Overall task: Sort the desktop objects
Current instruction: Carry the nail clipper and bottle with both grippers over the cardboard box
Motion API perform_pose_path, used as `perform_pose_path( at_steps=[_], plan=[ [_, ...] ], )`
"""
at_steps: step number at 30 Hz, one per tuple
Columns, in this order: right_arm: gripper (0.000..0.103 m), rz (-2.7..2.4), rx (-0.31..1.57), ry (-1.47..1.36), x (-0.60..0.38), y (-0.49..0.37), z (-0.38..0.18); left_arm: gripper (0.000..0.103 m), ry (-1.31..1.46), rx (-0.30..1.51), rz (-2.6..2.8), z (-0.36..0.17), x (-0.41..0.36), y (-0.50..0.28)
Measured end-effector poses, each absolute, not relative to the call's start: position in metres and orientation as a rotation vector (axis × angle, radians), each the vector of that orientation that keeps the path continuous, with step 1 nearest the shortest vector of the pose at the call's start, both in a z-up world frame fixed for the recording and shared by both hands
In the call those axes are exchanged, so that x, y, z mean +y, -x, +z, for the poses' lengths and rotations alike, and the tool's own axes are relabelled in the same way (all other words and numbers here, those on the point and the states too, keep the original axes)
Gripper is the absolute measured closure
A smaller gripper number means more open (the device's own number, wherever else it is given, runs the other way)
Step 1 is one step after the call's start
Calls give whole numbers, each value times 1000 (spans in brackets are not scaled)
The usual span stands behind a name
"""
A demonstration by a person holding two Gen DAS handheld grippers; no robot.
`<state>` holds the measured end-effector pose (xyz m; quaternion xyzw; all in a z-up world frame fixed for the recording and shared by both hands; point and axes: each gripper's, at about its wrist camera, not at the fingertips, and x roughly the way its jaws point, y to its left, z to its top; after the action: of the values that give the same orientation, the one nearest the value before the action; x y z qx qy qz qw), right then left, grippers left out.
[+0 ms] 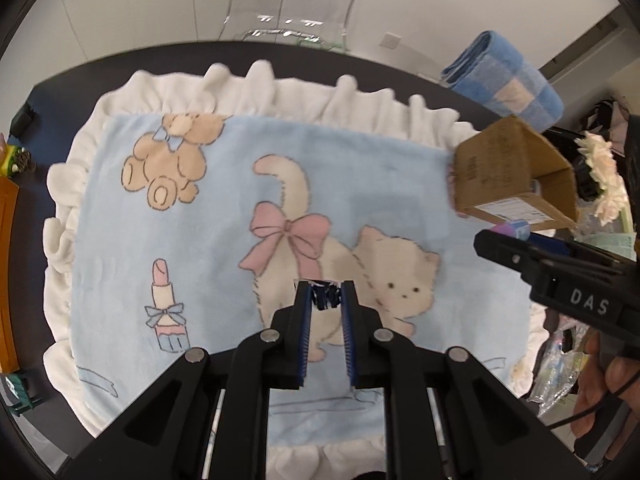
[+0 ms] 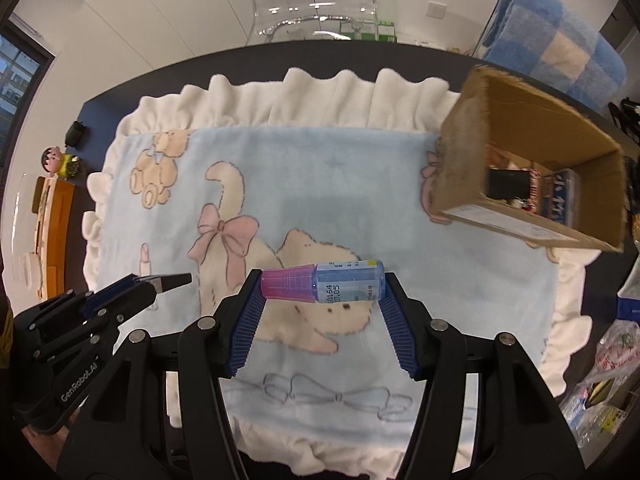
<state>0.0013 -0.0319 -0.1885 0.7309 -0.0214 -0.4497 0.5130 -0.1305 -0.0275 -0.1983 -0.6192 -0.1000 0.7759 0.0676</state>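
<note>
Right tongs (image 2: 322,286) clamp bottle (image 2: 324,283); cardboard box (image 2: 532,168) beyond, blanket (image 2: 320,184) below.

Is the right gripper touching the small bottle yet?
Touching. The right wrist view shows the bottle lying crosswise between the right gripper's fingers, pink cap against one blue pad, base against the other, lifted above the blanket.

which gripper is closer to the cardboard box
Right. The right gripper, shut on the small bottle, hangs just short of the cardboard box. The left gripper sits farther off over the blanket's middle, shut on a small dark item.
</note>
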Motion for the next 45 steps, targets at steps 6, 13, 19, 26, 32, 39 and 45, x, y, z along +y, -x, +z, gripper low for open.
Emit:
perform_pose_path(
  at_steps=[6, 13, 19, 26, 32, 39, 45],
  plan=[
    [43, -1120, -81, -1755, 11, 16, -173, 89, 1791, -285, 2358, -168, -1, 114],
    [43, -1172, -98, -1737, 56, 33, -158, 89, 1766, -235, 2360, -144, 31, 99],
    [43, -1212, -129, -1735, 94, 47, -155, 89, 1727, -203, 2356, -123, 61, 97],
    [43, -1281, -151, -1716, 128, 76, -159, 89, 1672, -174, 2354, -106, 100, 116],
    [43, -1318, -181, -1709, 146, 107, -172, 89, 1642, -161, 2346, -97, 136, 139],
    [43, -1326, -199, -1709, 153, 135, -198, 89, 1611, -148, 2347, -92, 177, 162],
    [43, -1319, -197, -1705, 150, 156, -223, 89, 1622, -151, 2340, -100, 203, 185]
  ],
)
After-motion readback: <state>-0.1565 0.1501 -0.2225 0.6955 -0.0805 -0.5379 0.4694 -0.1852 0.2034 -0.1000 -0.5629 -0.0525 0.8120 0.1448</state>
